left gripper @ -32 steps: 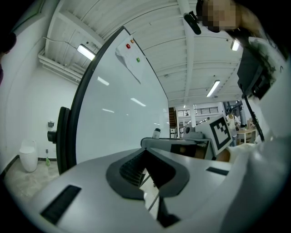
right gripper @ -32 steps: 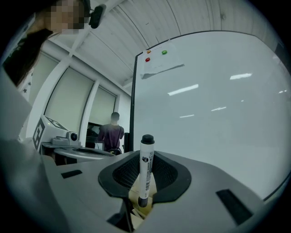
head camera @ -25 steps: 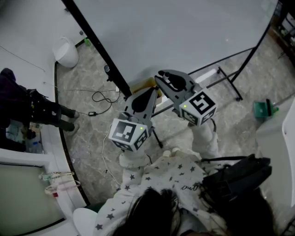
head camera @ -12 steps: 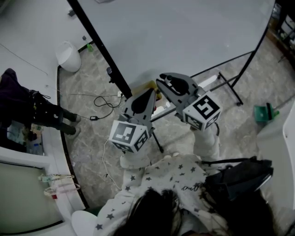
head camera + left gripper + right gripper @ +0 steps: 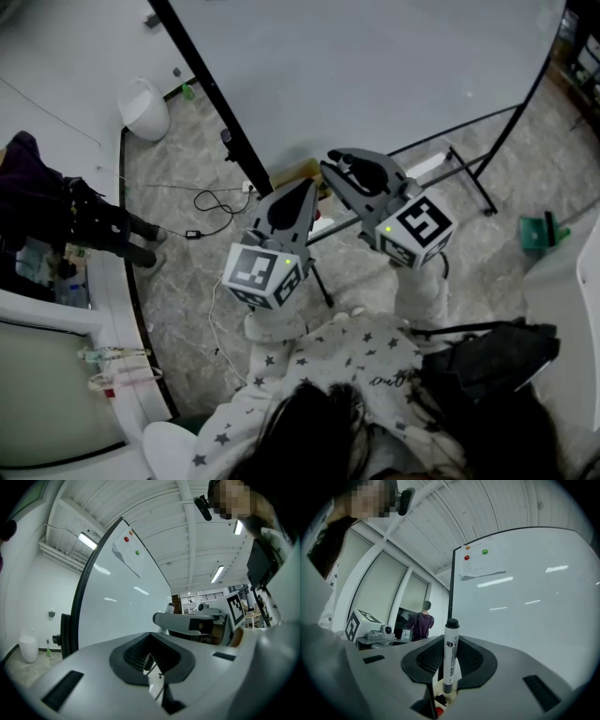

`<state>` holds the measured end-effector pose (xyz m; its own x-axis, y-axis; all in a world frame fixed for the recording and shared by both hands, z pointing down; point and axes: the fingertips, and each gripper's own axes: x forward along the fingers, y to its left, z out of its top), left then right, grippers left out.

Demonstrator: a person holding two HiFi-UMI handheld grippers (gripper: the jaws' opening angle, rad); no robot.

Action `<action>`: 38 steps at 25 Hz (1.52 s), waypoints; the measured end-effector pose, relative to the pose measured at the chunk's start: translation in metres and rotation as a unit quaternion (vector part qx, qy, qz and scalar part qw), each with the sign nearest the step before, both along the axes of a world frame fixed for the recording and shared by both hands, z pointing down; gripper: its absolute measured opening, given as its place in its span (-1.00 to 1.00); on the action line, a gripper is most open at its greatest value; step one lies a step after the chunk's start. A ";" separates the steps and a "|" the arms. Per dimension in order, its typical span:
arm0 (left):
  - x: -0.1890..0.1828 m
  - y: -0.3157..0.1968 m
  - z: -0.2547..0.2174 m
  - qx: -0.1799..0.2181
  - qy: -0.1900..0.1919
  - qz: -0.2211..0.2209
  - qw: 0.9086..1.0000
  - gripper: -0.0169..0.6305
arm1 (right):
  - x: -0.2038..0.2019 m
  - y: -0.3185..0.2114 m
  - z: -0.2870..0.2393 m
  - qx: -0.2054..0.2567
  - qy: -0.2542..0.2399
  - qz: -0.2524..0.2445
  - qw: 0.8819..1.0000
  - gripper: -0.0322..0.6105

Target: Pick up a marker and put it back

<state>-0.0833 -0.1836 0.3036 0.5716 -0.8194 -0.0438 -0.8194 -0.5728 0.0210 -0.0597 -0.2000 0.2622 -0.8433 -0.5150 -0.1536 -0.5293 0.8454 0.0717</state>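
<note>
A white marker (image 5: 450, 654) with a black cap stands upright between the jaws of my right gripper (image 5: 451, 641), which is shut on its barrel. In the head view the right gripper (image 5: 330, 161) is raised in front of the whiteboard (image 5: 375, 66), and the marker itself is hidden there. My left gripper (image 5: 307, 184) hangs just left of it, pointing at the board's lower edge. Its jaws (image 5: 149, 654) are shut with nothing between them. The right gripper shows as a grey bar (image 5: 187, 619) in the left gripper view.
The whiteboard's black frame (image 5: 220, 112) and stand legs (image 5: 464, 173) cross the marble floor below the grippers. A paper with a red and a green magnet (image 5: 480, 564) hangs on the board. A white bin (image 5: 145, 108), a cable (image 5: 211, 199) and a person (image 5: 423, 623) are off to the left.
The right gripper with the marker has drifted slightly to the right in the head view. The left gripper has stayed in place.
</note>
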 end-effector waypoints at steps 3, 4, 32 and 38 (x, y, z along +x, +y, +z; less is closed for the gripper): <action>0.003 0.001 -0.010 0.012 0.002 0.005 1.000 -0.95 | -0.001 0.000 0.002 -0.002 0.001 -0.002 1.000 -0.67; 0.004 0.001 -0.012 0.015 0.004 0.007 1.000 -0.95 | -0.001 -0.001 0.003 -0.001 0.002 -0.002 1.000 -0.67; -0.001 -0.013 0.002 0.007 0.017 0.000 1.000 -0.95 | -0.006 -0.021 0.021 -0.021 0.006 -0.006 1.000 -0.67; -0.010 -0.023 0.024 -0.005 0.019 -0.016 1.000 -0.95 | -0.013 -0.040 0.044 -0.037 -0.001 -0.008 0.999 -0.67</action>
<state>-0.0931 -0.2062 0.3276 0.5431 -0.8378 -0.0570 -0.8359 -0.5458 0.0585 -0.0728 -0.2400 0.3060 -0.8514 -0.5112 -0.1174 -0.5155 0.8569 0.0072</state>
